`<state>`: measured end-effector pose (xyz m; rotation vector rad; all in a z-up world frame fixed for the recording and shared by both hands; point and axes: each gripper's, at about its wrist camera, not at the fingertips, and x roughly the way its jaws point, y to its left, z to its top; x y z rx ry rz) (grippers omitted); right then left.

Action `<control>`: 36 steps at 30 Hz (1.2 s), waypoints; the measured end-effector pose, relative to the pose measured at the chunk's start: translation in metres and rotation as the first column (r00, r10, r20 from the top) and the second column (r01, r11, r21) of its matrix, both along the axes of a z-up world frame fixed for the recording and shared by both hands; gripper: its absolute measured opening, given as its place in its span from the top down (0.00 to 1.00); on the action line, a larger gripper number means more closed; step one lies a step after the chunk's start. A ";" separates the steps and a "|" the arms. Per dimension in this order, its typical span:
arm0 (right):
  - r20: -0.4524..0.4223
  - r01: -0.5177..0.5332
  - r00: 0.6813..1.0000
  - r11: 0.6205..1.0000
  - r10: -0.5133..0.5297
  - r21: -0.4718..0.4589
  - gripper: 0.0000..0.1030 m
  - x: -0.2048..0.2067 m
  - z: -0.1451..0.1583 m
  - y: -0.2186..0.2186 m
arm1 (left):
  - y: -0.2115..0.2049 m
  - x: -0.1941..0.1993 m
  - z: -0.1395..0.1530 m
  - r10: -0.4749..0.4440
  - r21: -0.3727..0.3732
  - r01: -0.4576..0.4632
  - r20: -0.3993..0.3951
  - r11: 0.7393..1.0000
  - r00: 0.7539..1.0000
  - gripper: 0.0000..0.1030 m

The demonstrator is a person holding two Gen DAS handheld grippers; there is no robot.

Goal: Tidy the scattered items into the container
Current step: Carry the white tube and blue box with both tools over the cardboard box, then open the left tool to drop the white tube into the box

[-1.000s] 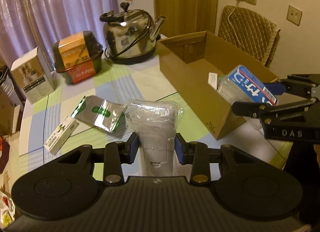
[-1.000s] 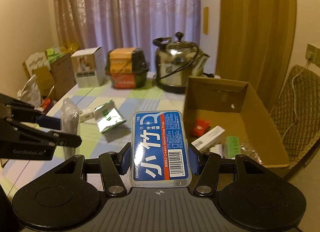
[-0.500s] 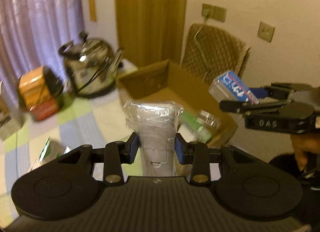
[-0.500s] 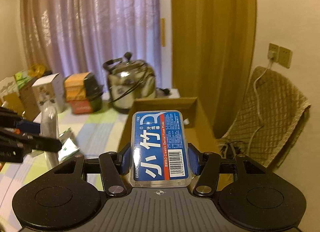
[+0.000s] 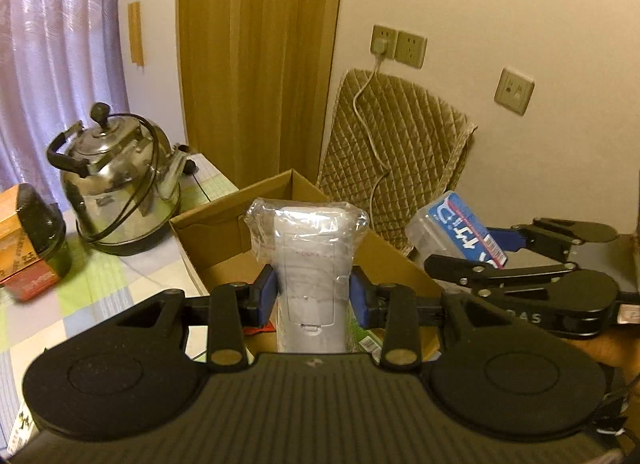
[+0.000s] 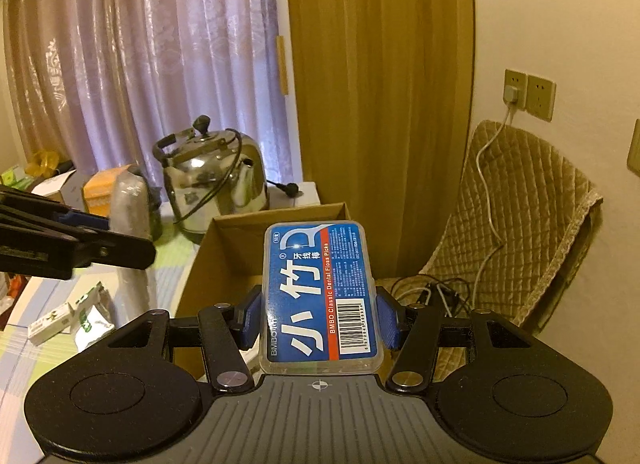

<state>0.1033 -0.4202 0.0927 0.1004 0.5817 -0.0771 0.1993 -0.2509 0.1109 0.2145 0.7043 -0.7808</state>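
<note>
Both grippers loaded; left gripper (image 5: 312, 296) clamps the wrapped white pack (image 5: 306, 264) upright, right over the cardboard box (image 5: 224, 240) at the table's far right corner; right gripper (image 6: 319, 322) pinches the floss pick case (image 6: 318, 296), long axis forward, nearer the box's right edge; I'd guess the left drops first.

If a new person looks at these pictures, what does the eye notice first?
First, the blue floss pick box clamped in the right gripper, and the plastic-wrapped grey item in the left gripper. Behind them, the open cardboard box and the shiny kettle on the table.
</note>
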 end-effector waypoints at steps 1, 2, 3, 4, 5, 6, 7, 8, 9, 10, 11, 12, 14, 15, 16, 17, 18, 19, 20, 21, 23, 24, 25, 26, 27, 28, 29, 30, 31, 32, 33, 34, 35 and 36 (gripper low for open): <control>-0.003 0.000 1.000 1.000 0.000 0.004 0.43 0.003 -0.003 -0.002 | -0.004 0.005 -0.003 -0.003 0.009 0.003 -0.003 1.000 1.000 0.68; -0.006 0.001 1.000 1.000 -0.001 0.007 0.43 0.005 -0.006 -0.004 | -0.007 0.010 -0.006 -0.006 0.017 0.006 -0.007 1.000 1.000 0.68; -0.008 0.003 1.000 1.000 -0.002 0.012 0.43 0.008 -0.008 -0.006 | -0.011 0.015 -0.009 -0.009 0.023 0.009 -0.012 1.000 1.000 0.68; -0.012 0.004 1.000 1.000 -0.003 0.020 0.43 0.011 -0.011 -0.007 | -0.015 0.018 -0.012 -0.012 0.029 0.012 -0.018 1.000 1.000 0.68; -0.015 0.004 1.000 1.000 -0.004 0.026 0.43 0.013 -0.014 -0.009 | -0.018 0.022 -0.015 -0.015 0.034 0.016 -0.024 0.999 1.000 0.68; -0.018 0.005 1.000 1.000 -0.004 0.030 0.43 0.016 -0.016 -0.010 | -0.021 0.026 -0.018 -0.019 0.041 0.020 -0.029 0.999 0.999 0.68; -0.022 0.005 1.000 0.999 -0.004 0.033 0.43 0.018 -0.018 -0.010 | -0.024 0.029 -0.022 -0.022 0.050 0.024 -0.034 0.998 0.999 0.68; -0.025 0.004 1.000 0.999 -0.003 0.036 0.43 0.021 -0.021 -0.011 | -0.026 0.032 -0.025 -0.024 0.057 0.026 -0.039 0.998 0.999 0.68; -0.029 0.003 1.000 0.999 -0.002 0.038 0.43 0.023 -0.023 -0.011 | -0.028 0.035 -0.029 -0.024 0.062 0.027 -0.044 0.998 0.999 0.68; -0.033 0.002 0.999 0.999 0.000 0.041 0.43 0.024 -0.025 -0.011 | -0.030 0.038 -0.033 -0.025 0.069 0.028 -0.049 0.997 0.999 0.68; -0.038 -0.001 0.999 0.999 0.002 0.043 0.43 0.026 -0.027 -0.012 | -0.032 0.040 -0.036 -0.024 0.075 0.028 -0.051 0.997 0.998 0.68; -0.042 -0.004 0.999 0.999 0.005 0.043 0.43 0.028 -0.028 -0.011 | -0.033 0.042 -0.040 -0.021 0.079 0.026 -0.055 0.997 0.998 0.68; -0.049 -0.008 0.999 0.999 0.011 0.042 0.43 0.032 -0.032 -0.011 | -0.034 0.045 -0.045 -0.016 0.083 0.021 -0.064 0.996 0.998 0.68; -0.053 -0.010 0.999 0.999 0.013 0.042 0.43 0.033 -0.034 -0.011 | -0.033 0.046 -0.047 -0.014 0.085 0.019 -0.067 0.996 0.998 0.68; -0.057 -0.012 0.998 0.999 0.014 0.041 0.43 0.034 -0.037 -0.010 | -0.033 0.047 -0.049 -0.011 0.088 0.017 -0.070 0.996 0.998 0.68; -0.061 -0.013 0.998 0.999 0.015 0.040 0.43 0.035 -0.038 -0.010 | -0.033 0.048 -0.050 -0.008 0.091 0.015 -0.071 0.996 0.997 0.68; -0.063 -0.013 0.998 0.999 0.015 0.041 0.43 0.036 -0.040 -0.010 | -0.032 0.049 -0.052 -0.006 0.095 0.013 -0.072 0.995 0.997 0.68; -0.065 -0.013 0.998 0.999 0.016 0.041 0.43 0.037 -0.041 -0.010 | -0.032 0.050 -0.054 -0.004 0.099 0.011 -0.073 0.995 0.997 0.68; -0.066 -0.013 0.998 0.999 0.016 0.041 0.43 0.038 -0.043 -0.009 | -0.031 0.051 -0.055 -0.003 0.101 0.010 -0.075 0.995 0.997 0.68; -0.067 -0.013 0.998 0.999 0.016 0.041 0.43 0.039 -0.043 -0.009 | -0.031 0.051 -0.056 -0.003 0.101 0.011 -0.077 0.995 0.997 0.68; -0.069 -0.012 0.997 0.999 0.015 0.042 0.43 0.041 -0.044 -0.009 | -0.031 0.052 -0.057 -0.001 0.101 0.009 -0.080 0.995 0.997 0.68; -0.070 -0.012 0.997 0.999 0.015 0.042 0.43 0.042 -0.045 -0.009 | -0.031 0.053 -0.058 0.001 0.101 0.007 -0.080 0.995 0.997 0.68; -0.070 -0.012 0.997 0.999 0.015 0.041 0.43 0.042 -0.045 -0.009 | -0.031 0.053 -0.059 0.004 0.101 0.004 -0.079 0.995 0.997 0.68; -0.071 -0.012 0.997 0.999 0.015 0.041 0.43 0.043 -0.045 -0.009 | -0.031 0.054 -0.059 0.006 0.102 0.002 -0.079 0.995 0.997 0.68; -0.071 -0.012 0.997 0.999 0.015 0.041 0.43 0.043 -0.045 -0.009 | -0.031 0.054 -0.060 0.007 0.102 0.001 -0.080 0.995 0.997 0.68; -0.072 -0.011 0.997 0.999 0.014 0.040 0.43 0.043 -0.045 -0.008 | -0.031 0.054 -0.060 0.007 0.104 0.002 -0.082 0.995 0.997 0.68; -0.072 -0.010 0.997 0.999 0.013 0.039 0.43 0.044 -0.044 -0.008 | -0.031 0.054 -0.061 0.006 0.105 0.002 -0.083 0.994 0.997 0.68; -0.073 -0.008 0.997 0.999 0.011 0.039 0.43 0.044 -0.045 -0.008 | -0.030 0.054 -0.062 0.007 0.106 0.002 -0.083 0.994 0.997 0.68; -0.074 -0.006 0.997 0.999 0.009 0.038 0.43 0.045 -0.045 -0.008 | -0.030 0.055 -0.062 0.008 0.107 0.001 -0.083 0.994 0.997 0.68; -0.074 -0.004 0.997 0.999 0.007 0.037 0.43 0.045 -0.045 -0.008 | -0.030 0.055 -0.062 0.009 0.108 0.000 -0.083 0.994 0.997 0.68; -0.075 -0.003 0.997 0.999 0.005 0.035 0.43 0.046 -0.045 -0.008 | -0.030 0.056 -0.063 0.009 0.110 0.000 -0.081 0.994 0.997 0.68; -0.076 -0.001 0.997 0.999 0.004 0.034 0.43 0.046 -0.044 -0.008 | -0.029 0.056 -0.062 0.008 0.112 0.001 -0.079 0.994 0.997 0.68; -0.076 0.000 0.997 0.999 0.003 0.033 0.43 0.047 -0.044 -0.008 | -0.029 0.056 -0.062 0.008 0.112 0.000 -0.074 0.994 0.997 0.67; -0.076 0.001 0.997 0.999 0.001 0.033 0.43 0.047 -0.044 -0.008 | -0.027 0.056 -0.061 0.010 0.112 -0.002 -0.068 0.994 0.998 0.63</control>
